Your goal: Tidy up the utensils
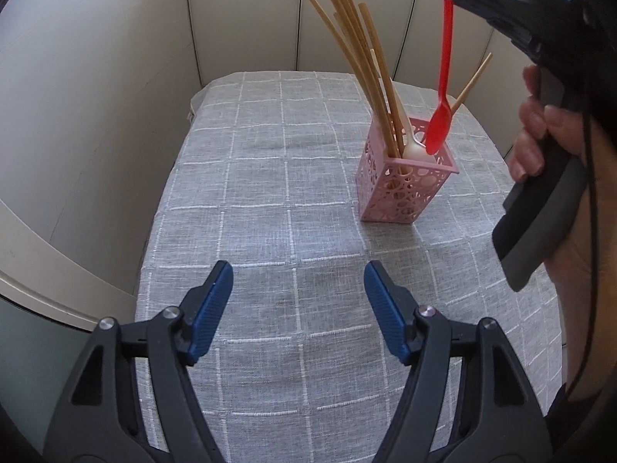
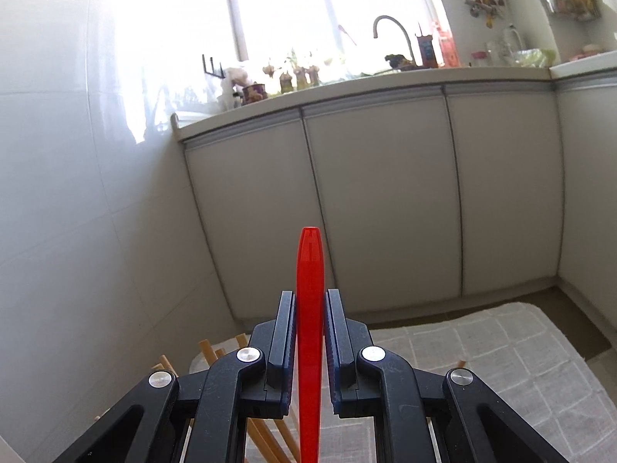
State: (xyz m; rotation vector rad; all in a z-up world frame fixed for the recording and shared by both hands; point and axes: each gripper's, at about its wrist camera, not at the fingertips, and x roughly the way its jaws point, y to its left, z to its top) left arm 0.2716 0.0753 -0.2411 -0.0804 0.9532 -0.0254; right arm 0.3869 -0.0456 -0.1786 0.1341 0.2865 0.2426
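A pink perforated holder (image 1: 405, 181) stands on the grey checked tablecloth (image 1: 270, 193), with several wooden chopsticks (image 1: 358, 58) and a pale spoon (image 1: 414, 150) in it. My right gripper (image 2: 310, 301) is shut on the handle of a red spoon (image 2: 309, 308). In the left wrist view that red spoon (image 1: 443, 77) hangs bowl-down from the right gripper, its tip just above the holder's rim. My left gripper (image 1: 299, 274) stands open over bare cloth, with nothing between its blue pads (image 1: 216, 308), well short of the holder.
A person's hand (image 1: 536, 142) grips the right tool's handle at the right edge. Cabinet doors (image 2: 378, 200) and a white wall (image 2: 77, 193) stand close behind the table. A counter with a tap (image 2: 389, 31) and small items runs above the cabinets.
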